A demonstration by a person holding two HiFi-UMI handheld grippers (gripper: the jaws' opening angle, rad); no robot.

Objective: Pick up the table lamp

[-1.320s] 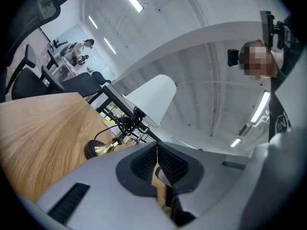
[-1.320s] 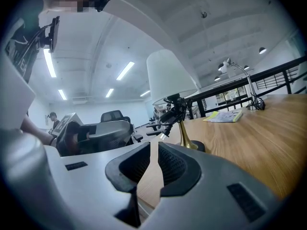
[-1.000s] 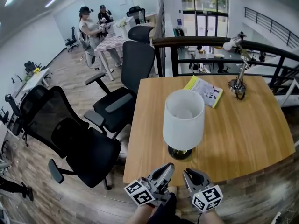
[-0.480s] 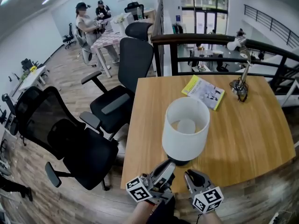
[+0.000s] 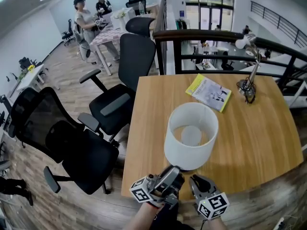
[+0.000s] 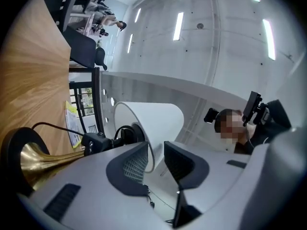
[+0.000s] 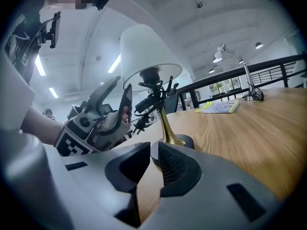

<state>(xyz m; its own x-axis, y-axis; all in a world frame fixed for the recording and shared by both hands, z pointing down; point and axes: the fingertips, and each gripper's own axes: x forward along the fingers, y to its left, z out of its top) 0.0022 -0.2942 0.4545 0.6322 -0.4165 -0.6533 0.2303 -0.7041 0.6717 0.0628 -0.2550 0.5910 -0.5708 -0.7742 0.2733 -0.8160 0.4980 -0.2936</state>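
Here, the table lamp (image 5: 184, 155) is seen standing on the wooden table (image 5: 259, 138), near the table's front edge. In the right gripper view its brass base (image 7: 178, 140) is shown resting on the wood. The white shade (image 6: 156, 121) is open at the top, and from above a pale round form (image 5: 191, 134) is seen inside it; whether this is a bulb cannot be told. Below the shade, a black cord (image 7: 144, 115) is seen hanging beside the stem.

The left gripper (image 5: 172, 171) is held at the shade's lower rim. In the left gripper view the rim is taken between the two jaws and lies against one pad, while a slit is left beside the other, so the jaws are apart and the rim is not clamped.

The right gripper (image 5: 196, 180) is held just beside the left one, low over the table's front edge. Its jaws are drawn near each other with a thin slit through which the wood is seen, and nothing is held between them.

Farther back, a yellow booklet (image 5: 209, 93) is laid flat, and a small desk lamp (image 5: 247, 84) is placed near the far right edge. Black office chairs (image 5: 120, 99) are drawn up at the table's left side.
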